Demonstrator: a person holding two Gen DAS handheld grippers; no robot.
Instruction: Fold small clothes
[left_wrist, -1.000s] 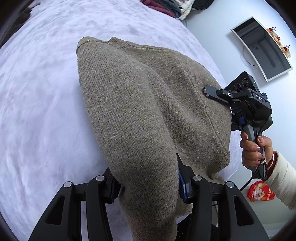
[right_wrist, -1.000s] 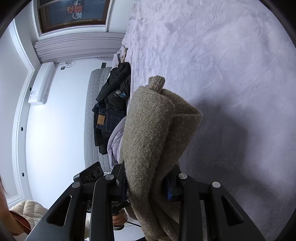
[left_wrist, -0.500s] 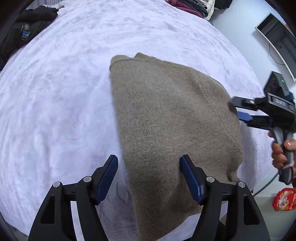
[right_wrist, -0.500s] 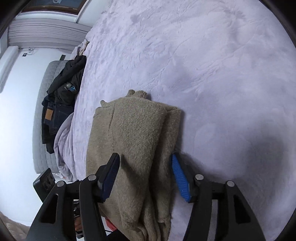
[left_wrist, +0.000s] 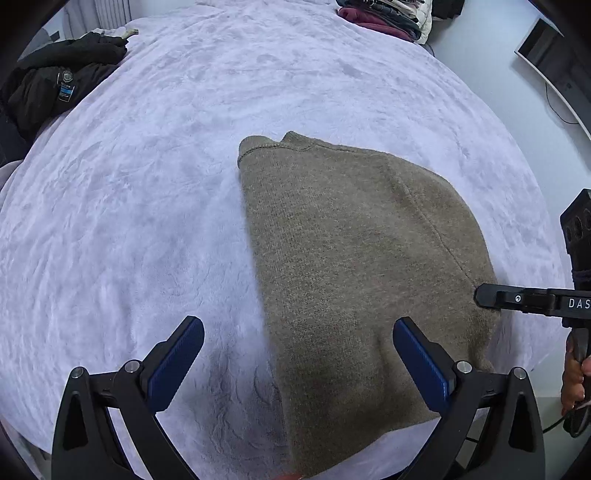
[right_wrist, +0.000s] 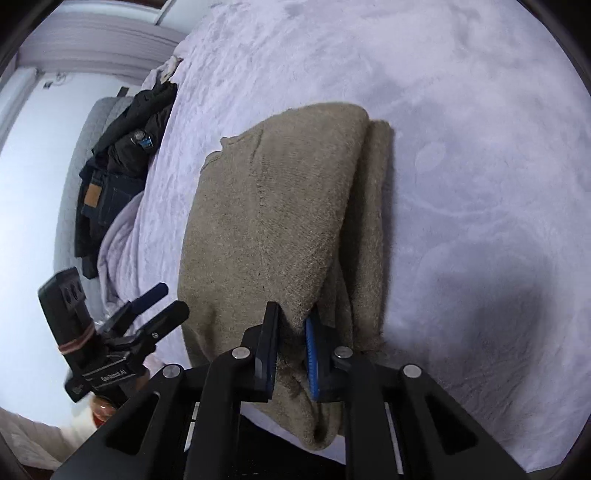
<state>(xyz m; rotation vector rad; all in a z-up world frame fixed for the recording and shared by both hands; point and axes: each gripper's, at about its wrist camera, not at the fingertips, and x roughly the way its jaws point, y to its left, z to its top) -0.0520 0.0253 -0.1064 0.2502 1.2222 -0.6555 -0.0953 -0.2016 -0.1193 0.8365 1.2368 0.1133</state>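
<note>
Sweater (left_wrist: 354, 258) folded at bed (left_wrist: 147, 221) near edge | left claw (left_wrist: 295, 354) just opened wide, empty | right claw (right_wrist: 291, 332) just closed, pinching sweater fold

Bare bedspread (left_wrist: 147, 221) left of sweater (left_wrist: 351, 258); dark clothes (left_wrist: 55, 85) at far edge.

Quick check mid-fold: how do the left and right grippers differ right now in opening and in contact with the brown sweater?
Opening: the left gripper has just opened wide; the right gripper has just closed to a narrow gap.
Contact: the left's fingers press on nothing, though the brown sweater lies partly between them; the right's fingers pinch a fold at the sweater's near edge.
Shared: both point down at the sweater on the lilac bedspread.
</note>
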